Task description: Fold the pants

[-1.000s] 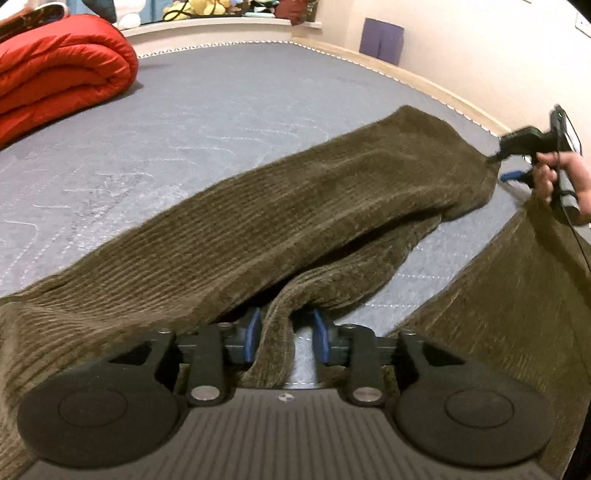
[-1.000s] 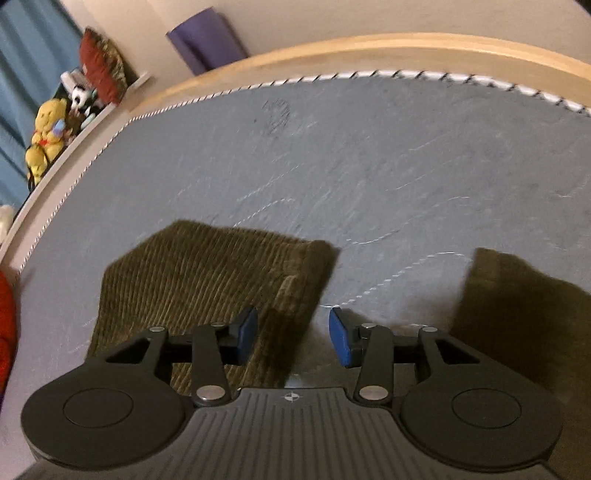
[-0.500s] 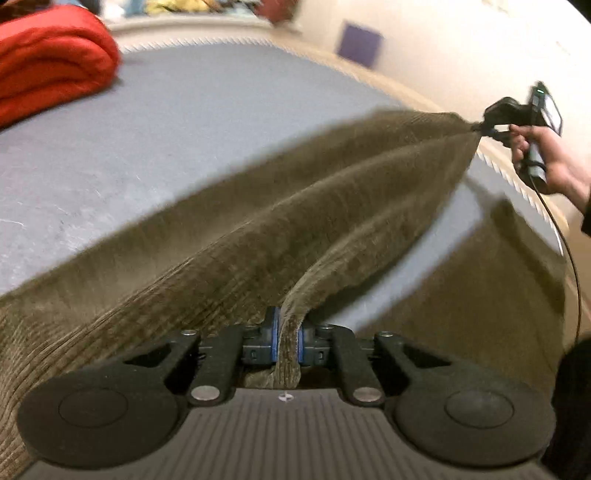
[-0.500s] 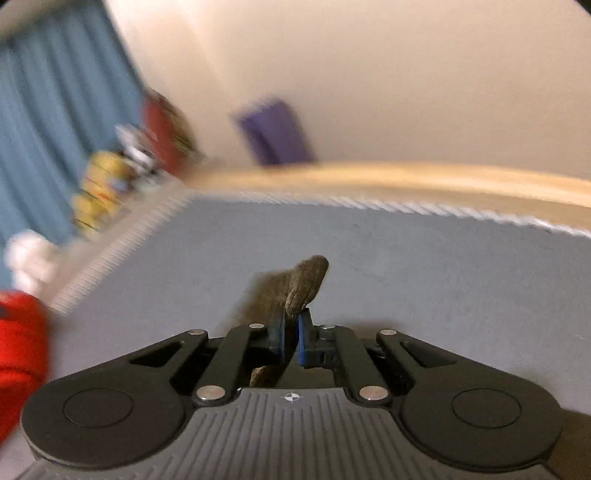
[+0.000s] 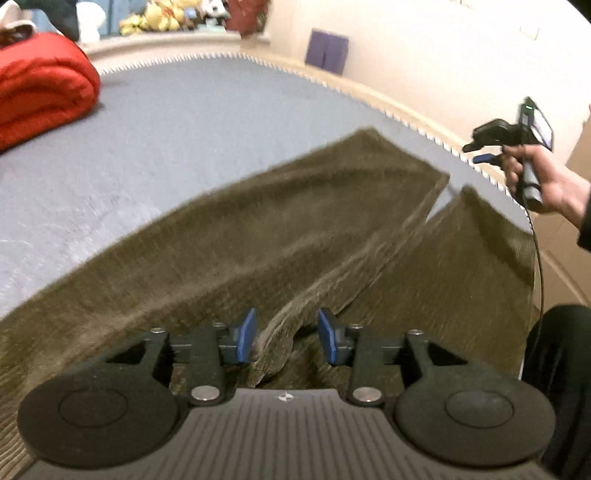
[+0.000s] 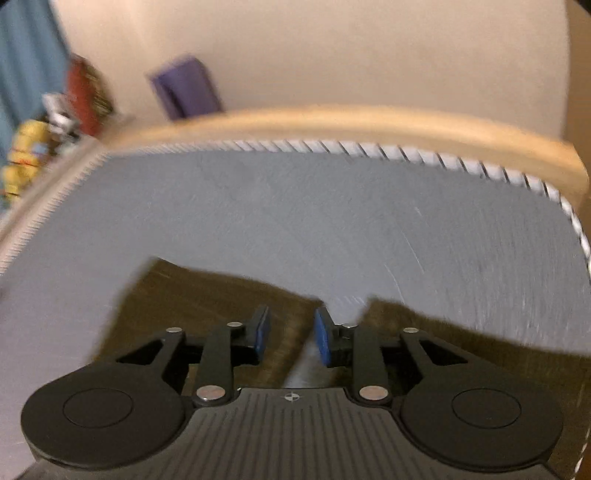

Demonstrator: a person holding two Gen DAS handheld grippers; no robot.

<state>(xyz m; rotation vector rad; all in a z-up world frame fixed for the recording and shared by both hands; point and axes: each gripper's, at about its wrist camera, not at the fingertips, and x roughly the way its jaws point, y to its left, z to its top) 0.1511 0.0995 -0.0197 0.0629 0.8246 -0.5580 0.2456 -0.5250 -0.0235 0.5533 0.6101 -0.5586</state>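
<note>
Jaws of both the left gripper and right gripper have just opened, holding nothing; one pair of olive corduroy pants lies blurred on the bed, two legs apart.

Pants lie flat on the mattress, legs side by side w/ a small gap. Blanket sits far left, toys on the ledge behind it.
</note>
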